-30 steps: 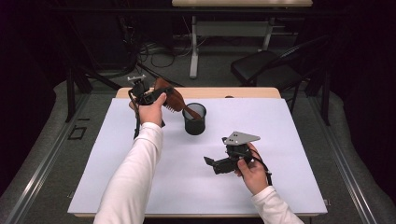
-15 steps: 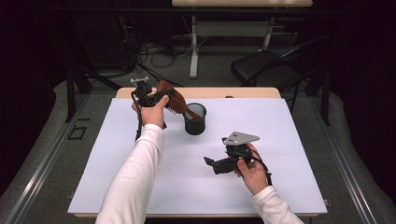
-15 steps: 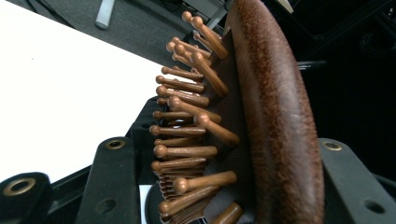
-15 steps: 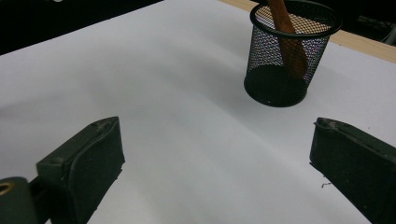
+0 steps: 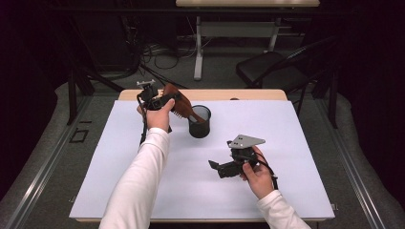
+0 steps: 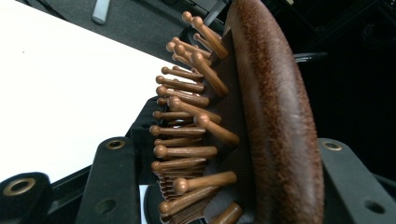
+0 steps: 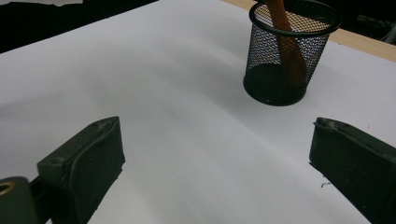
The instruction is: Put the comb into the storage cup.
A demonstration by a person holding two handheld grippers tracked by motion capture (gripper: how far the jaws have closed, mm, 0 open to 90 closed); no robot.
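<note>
Hairbrush (image 5: pixel 177 102) clamped in left tongs (image 5: pixel 162 101), handle down in mesh cup (image 5: pixel 199 122) at 12 o'clock of surface (image 5: pixel 119 162); right tongs (image 5: pixel 217 167) (wide open, empty) w/ cup ahead.

The person wears a white long-sleeved top, its sleeves (image 5: pixel 138 186) reaching to both wrists. Each hand carries a black two-jaw gripper. The left gripper (image 5: pixel 154 101) has a small pale plate on top and a black cable trailing down beside the sleeve. The right gripper (image 5: pixel 224 168) bears a grey three-cornered plate (image 5: pixel 246 140) dotted with small holes, and a black cable loops past the right hand (image 5: pixel 257 172). Seen close, the jaws are matte black blocks with rounded edges (brass-ringed screw holes are set into the left gripper's mounts), and the right gripper's pads (image 7: pixel 88 163) look slightly scuffed.
</note>
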